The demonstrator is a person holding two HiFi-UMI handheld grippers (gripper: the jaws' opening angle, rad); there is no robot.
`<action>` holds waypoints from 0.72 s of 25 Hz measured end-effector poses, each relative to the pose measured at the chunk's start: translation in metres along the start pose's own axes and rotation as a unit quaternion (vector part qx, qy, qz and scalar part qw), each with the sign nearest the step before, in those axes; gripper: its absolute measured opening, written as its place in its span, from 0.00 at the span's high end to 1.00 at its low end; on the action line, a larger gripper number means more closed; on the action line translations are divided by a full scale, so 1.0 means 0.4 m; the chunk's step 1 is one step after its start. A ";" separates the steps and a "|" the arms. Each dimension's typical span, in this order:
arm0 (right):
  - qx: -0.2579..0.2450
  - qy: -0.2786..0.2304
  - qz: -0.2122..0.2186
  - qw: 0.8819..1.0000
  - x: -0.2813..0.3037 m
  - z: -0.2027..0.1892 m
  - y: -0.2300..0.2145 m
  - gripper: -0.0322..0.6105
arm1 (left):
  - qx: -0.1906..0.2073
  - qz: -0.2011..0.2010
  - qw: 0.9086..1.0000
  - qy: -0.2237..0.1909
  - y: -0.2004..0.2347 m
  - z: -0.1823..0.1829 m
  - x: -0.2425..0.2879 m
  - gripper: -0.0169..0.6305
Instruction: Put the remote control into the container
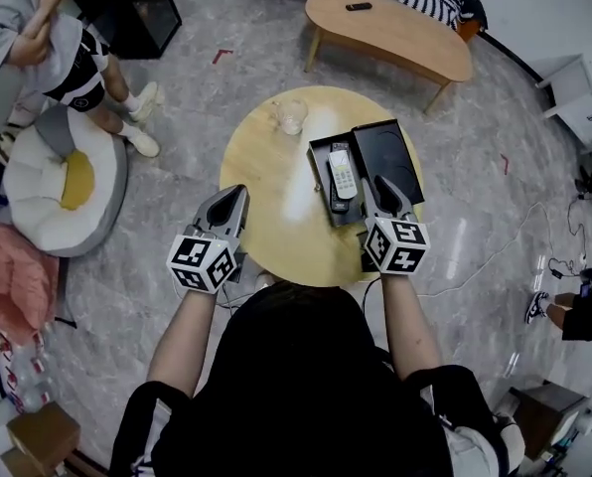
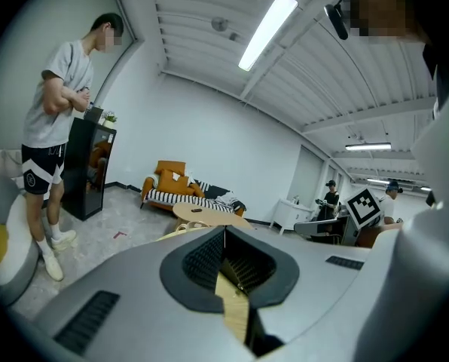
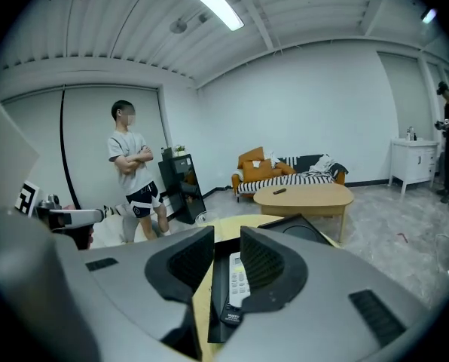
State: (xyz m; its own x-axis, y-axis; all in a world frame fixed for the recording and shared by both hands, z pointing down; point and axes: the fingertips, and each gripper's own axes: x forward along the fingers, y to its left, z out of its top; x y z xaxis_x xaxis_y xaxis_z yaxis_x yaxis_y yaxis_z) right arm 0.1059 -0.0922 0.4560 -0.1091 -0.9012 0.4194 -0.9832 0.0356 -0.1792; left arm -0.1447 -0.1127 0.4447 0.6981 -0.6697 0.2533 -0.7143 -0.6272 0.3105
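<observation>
**A:** Where is the remote control (image 1: 343, 174)?

**B:** It lies flat in the black container (image 1: 319, 167), on the right half of the round wooden table (image 1: 266, 217), with its long axis running near to far. A darker remote sits against its left side, but I can't tell whether that one is beside it or under it. The task looks done.

**A:** And the claws?

**B:** The right gripper (image 1: 383, 182) hangs just near of the container, jaws partly apart with nothing between them. The left gripper (image 1: 238, 192) is clenched on nothing, over the table's near left.

**A:** What if the remote needed shifting?

**B:** I'd judge it light, rigid plastic, smooth and a little slippery. Pinch it across the narrow sides around mid-length, off the buttons.

**A:** What's around it?

**B:** The tabletop is hard and glossy. A clear glass (image 1: 291, 114) stands near its far edge, and a black lid-like panel (image 1: 387, 157) sits right of the container. The floor is polished grey. A coffee table (image 1: 395, 38) and a striped sofa are far off, and a person stands at the far left.
</observation>
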 end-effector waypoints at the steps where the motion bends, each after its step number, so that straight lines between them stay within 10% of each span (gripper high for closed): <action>1: -0.003 -0.003 0.000 1.000 -0.011 0.003 -0.002 0.78 | -0.001 -0.002 1.000 -0.002 -0.003 0.003 0.000 0.96; 18: -0.008 -0.084 0.006 0.996 -0.154 0.046 -0.027 0.94 | 0.026 -0.029 0.999 -0.030 -0.064 0.034 -0.001 0.96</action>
State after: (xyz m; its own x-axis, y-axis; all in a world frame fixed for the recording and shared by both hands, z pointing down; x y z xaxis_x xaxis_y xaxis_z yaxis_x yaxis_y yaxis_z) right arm 0.1257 -0.0450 0.4158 -0.0971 -0.9600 0.2626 -0.9843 0.0534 -0.1685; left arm -0.1273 -0.1018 0.4241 0.7349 -0.6535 0.1812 -0.6759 -0.6838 0.2749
